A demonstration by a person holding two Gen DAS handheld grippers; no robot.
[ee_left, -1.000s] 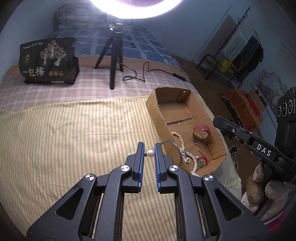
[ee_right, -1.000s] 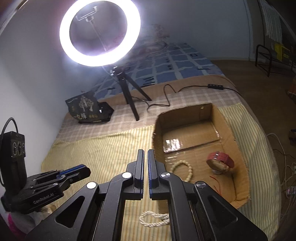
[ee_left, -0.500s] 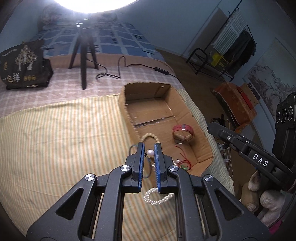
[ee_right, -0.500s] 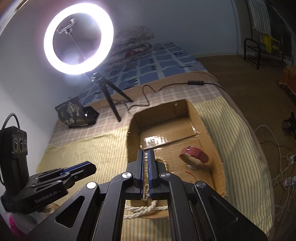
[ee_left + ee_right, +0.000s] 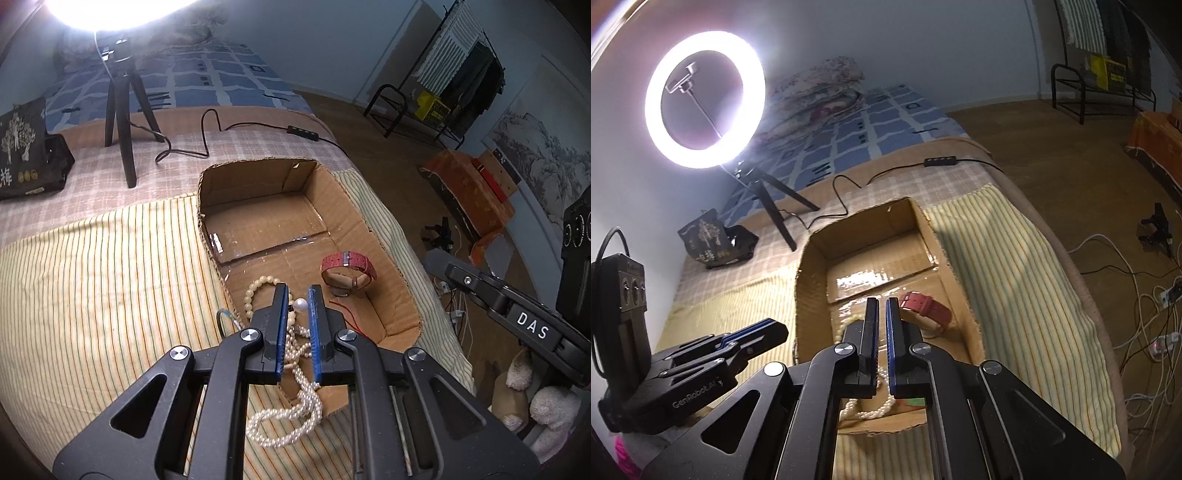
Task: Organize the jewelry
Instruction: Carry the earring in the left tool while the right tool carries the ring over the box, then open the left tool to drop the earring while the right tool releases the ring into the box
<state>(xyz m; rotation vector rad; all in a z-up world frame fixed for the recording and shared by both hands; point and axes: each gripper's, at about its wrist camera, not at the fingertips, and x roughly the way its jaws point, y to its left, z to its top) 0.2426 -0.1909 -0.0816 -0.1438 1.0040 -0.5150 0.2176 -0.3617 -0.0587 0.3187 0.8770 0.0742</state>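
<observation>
An open cardboard box (image 5: pixel 343 192) lies on the striped bedcover. In it are a red watch (image 5: pixel 349 263) and a cream bead bracelet (image 5: pixel 258 286). My left gripper (image 5: pixel 298 290) is shut on a small pearl earring (image 5: pixel 300 305) and holds it over the box's near end. A white pearl necklace (image 5: pixel 291 413) drapes over the box's near edge. My right gripper (image 5: pixel 881 303) is nearly shut and empty, above the box (image 5: pixel 812 266), with the watch (image 5: pixel 925 308) just beyond its tips.
A ring light on a black tripod (image 5: pixel 705 99) stands behind the box, its cable (image 5: pixel 207 144) trailing across the bed. A black printed bag (image 5: pixel 26 155) lies at the far left. The bed edge drops to the floor at right, with cables (image 5: pixel 1145 314).
My left gripper has carried the pearl earring rightward from beside the box to over its near end. My right gripper has moved forward over the box, jaws unchanged.
</observation>
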